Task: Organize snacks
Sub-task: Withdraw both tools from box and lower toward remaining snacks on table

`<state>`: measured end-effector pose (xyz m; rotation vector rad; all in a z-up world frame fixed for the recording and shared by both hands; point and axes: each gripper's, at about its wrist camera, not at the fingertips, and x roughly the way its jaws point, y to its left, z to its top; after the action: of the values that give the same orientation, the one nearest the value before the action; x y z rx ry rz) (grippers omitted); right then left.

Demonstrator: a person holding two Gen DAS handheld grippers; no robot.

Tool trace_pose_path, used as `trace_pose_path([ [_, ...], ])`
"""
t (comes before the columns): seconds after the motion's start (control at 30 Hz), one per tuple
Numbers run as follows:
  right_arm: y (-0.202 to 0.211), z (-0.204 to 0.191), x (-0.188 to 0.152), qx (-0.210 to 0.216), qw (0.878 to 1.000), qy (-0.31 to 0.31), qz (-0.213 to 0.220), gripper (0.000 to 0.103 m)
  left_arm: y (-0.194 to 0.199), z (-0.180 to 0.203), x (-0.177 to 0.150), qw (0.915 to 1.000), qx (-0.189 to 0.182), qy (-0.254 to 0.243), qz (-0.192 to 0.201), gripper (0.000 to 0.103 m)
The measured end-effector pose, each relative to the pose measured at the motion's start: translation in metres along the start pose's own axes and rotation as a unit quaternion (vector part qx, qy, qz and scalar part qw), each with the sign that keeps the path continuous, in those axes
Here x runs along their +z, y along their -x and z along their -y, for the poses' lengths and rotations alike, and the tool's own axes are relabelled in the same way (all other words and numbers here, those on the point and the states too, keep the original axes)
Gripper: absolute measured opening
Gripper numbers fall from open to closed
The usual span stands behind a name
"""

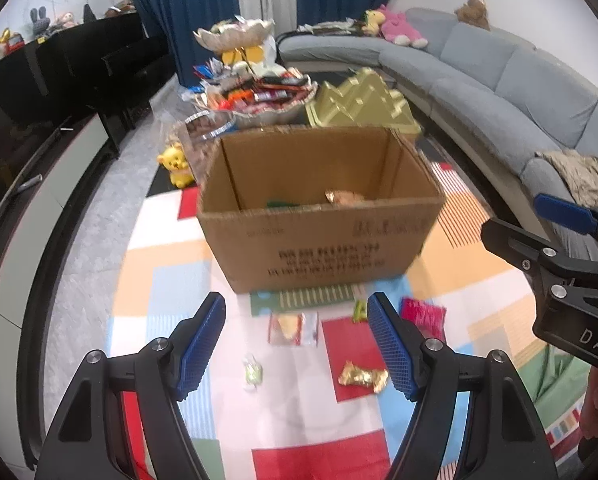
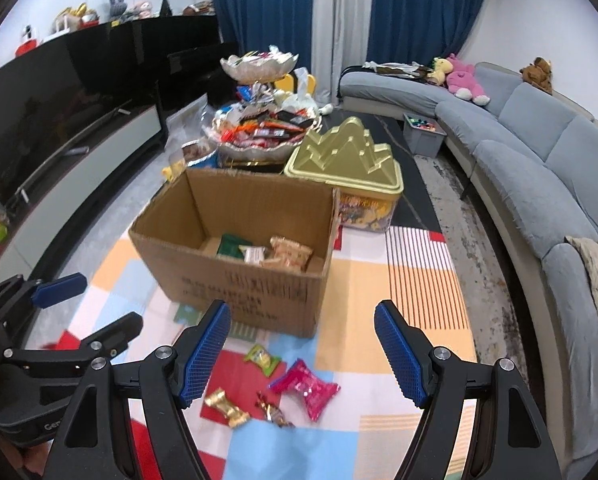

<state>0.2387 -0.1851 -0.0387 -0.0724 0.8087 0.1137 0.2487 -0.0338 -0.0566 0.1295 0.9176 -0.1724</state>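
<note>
Cardboard box [image 2: 235, 256] part-filled w/ few snacks; approx. four packets [image 2: 305, 388] left on mat at 6 o'clock; both grippers' jaws spread, empty.

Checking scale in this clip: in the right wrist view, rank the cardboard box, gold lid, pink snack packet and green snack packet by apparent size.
1. cardboard box
2. gold lid
3. pink snack packet
4. green snack packet

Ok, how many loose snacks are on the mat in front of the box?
6: a white-red packet, a pale green candy, a gold packet, a brown twist beside it, a green packet and a pink packet nearer the box. More may be hidden.
</note>
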Motion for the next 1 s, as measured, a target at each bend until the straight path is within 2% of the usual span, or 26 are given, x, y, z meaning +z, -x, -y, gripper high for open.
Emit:
trace_pose_path([
  [0.33, -0.011, -0.006, -0.034, 0.015, 0.999, 0.028, -0.023, 0.075, -0.019, 0.017, -0.037, 0.9992, -0.016, -0.015, -0.033, 0.072],
  [0.73, -0.036, -0.002, -0.066, 0.029, 0.997, 0.033, -0.057, 0.075, -0.04, 0.033, -0.066, 0.9976, -0.04, -0.034, -0.046, 0.072],
  [1.0, -0.051, -0.005, -0.084, 0.042, 0.996, 0.049, -0.066, 0.074, -0.057, 0.039, -0.084, 0.9969, -0.056, -0.038, -0.04, 0.072],
])
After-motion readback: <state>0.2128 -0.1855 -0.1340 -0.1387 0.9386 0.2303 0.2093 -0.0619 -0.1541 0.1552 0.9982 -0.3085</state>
